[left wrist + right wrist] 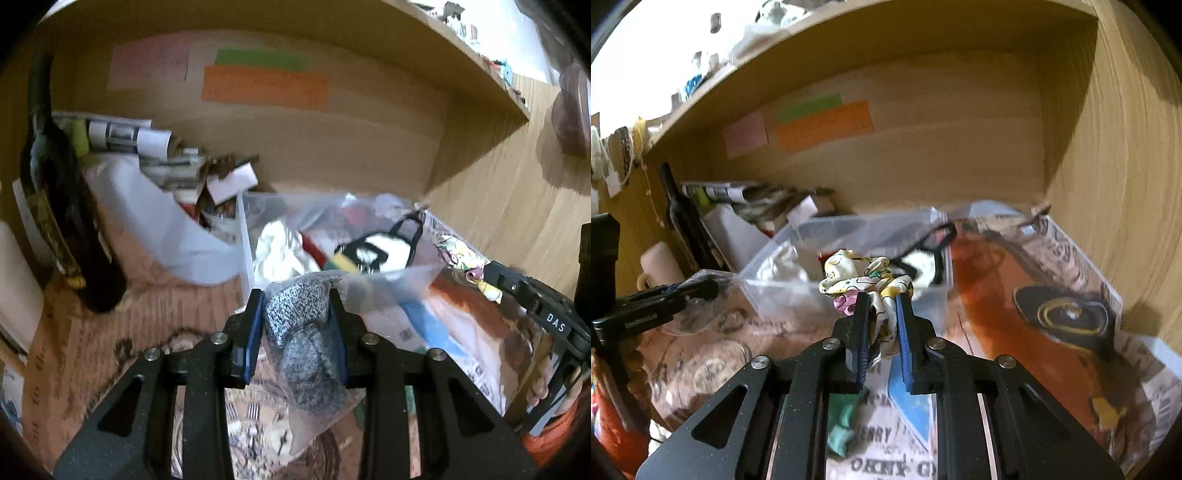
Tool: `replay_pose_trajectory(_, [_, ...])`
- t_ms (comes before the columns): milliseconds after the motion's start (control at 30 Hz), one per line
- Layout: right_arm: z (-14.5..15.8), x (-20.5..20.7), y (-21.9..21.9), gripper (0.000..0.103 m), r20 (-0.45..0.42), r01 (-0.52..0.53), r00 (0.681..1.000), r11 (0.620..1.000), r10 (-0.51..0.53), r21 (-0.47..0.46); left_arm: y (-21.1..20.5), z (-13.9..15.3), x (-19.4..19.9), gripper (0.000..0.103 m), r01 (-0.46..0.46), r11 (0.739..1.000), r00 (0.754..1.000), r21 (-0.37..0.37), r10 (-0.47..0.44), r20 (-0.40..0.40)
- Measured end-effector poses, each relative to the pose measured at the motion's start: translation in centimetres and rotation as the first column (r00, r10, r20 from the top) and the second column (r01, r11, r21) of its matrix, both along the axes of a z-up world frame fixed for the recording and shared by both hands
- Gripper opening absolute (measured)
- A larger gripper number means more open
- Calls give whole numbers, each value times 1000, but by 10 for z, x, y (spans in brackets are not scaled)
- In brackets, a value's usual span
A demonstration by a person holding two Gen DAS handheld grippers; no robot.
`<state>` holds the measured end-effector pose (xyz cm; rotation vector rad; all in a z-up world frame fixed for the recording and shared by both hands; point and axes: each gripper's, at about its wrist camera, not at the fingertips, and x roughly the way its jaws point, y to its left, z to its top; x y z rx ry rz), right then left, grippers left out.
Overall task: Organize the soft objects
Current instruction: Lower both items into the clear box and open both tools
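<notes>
Soft grey-speckled knitted cloth in a thin clear plastic bag (301, 332) sits pinched between the blue-padded fingers of the left claw (298, 299), with the bag's loose end hanging down below the fingers. Just ahead of it stands a clear rectangular plastic storage bin (846, 229) on the tabletop (990, 314), which is covered with printed newspaper and poster sheets. Inside the bin lie a crumpled white cloth (275, 251) and a black-and-white pouch with a yellow-green stripe (365, 254), both blurred; something red shows between them but is too unclear to identify.

The right claw (882, 299) is pressed onto a crumpled white silky fabric with yellow, pink and green print (862, 278), whose bunched top rises above the fingertips in front of the bin's near wall. In the left wrist view this same claw and its fabric appear to the right of the bin.

Left of the bin, a dark glass wine bottle (62, 221) stands upright, with a white open-topped box of rolled papers and clutter (155, 206) between the two. Pink, green and orange paper notes (812, 123) are stuck on the wooden back panel (942, 147) of the shelf alcove. A small teal-green crumpled object (844, 424) lies on the newspaper under the right claw.
</notes>
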<state>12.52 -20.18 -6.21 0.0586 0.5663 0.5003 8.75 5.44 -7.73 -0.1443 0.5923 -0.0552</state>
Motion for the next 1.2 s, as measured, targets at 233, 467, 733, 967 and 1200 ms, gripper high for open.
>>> replay_pose_trajectory(233, [17, 11, 13, 13, 51, -43, 998, 999, 42, 16, -3, 23, 21, 33, 4, 1000, 999, 6, -4, 47])
replay_pose_trajectory(467, [22, 32, 33, 13, 78, -65, 995, 998, 67, -27, -5, 30, 48, 33, 0, 1000, 999, 22, -1, 48])
replay_pose_trajectory(733, [5, 67, 51, 13, 20, -70, 997, 995, 71, -68, -10, 20, 86, 33, 17, 999, 1000, 35, -16, -12])
replay_pose_trajectory(967, [-15, 87, 62, 13, -16, -49, 999, 988, 47, -143, -17, -2, 120, 33, 27, 998, 995, 59, -21, -99])
replay_pose_trajectory(1200, [-35, 101, 68, 13, -83, -68, 995, 983, 55, -171, -23, -16, 132, 33, 32, 995, 992, 94, -21, -122])
